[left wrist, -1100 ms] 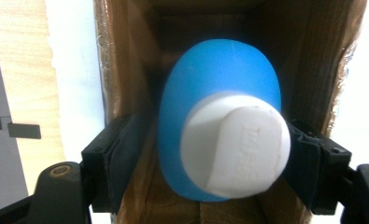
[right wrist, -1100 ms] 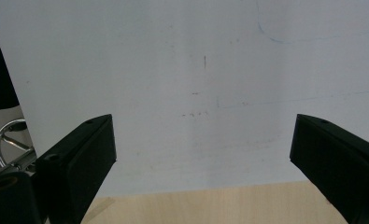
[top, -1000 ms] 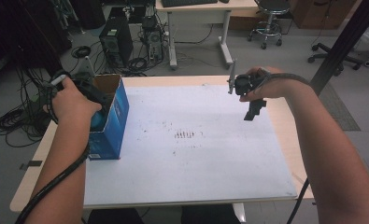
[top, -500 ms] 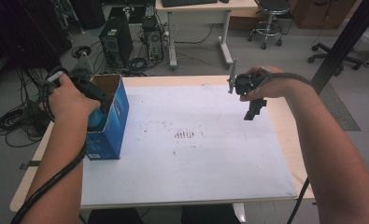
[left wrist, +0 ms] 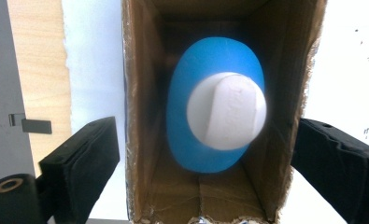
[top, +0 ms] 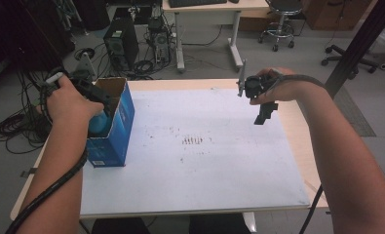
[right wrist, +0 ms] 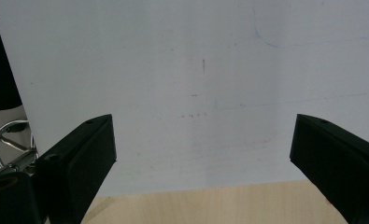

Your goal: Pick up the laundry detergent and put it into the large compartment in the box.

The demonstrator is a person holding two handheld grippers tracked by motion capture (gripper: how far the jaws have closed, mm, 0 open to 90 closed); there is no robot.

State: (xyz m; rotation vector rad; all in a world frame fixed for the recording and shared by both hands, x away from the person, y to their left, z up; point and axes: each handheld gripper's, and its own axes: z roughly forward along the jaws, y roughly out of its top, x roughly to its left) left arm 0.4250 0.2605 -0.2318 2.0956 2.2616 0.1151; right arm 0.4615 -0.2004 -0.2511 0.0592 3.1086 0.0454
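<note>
Change noted at my left gripper (left wrist: pixel 205 154): its jaws have just been opening and now stand wide, one outside each side wall of the blue box (top: pixel 124 114). The blue bottle (left wrist: pixel 210 70) with the white cap (left wrist: pixel 226 112) stands free inside the box, straight ahead between the jaws, neither pad touching it.

— Where are the left tongs (left wrist: pixel 203 154)?
— Held in the left hand (top: pixel 72 103), pointing straight down; the jaws have just been opening and stand wide, pressing on nothing.
— And the right tongs (right wrist: pixel 203 154)?
— Gripped in the right hand (top: pixel 273 85), forearm stretched forward, jaws spread wide with nothing between them.
</note>
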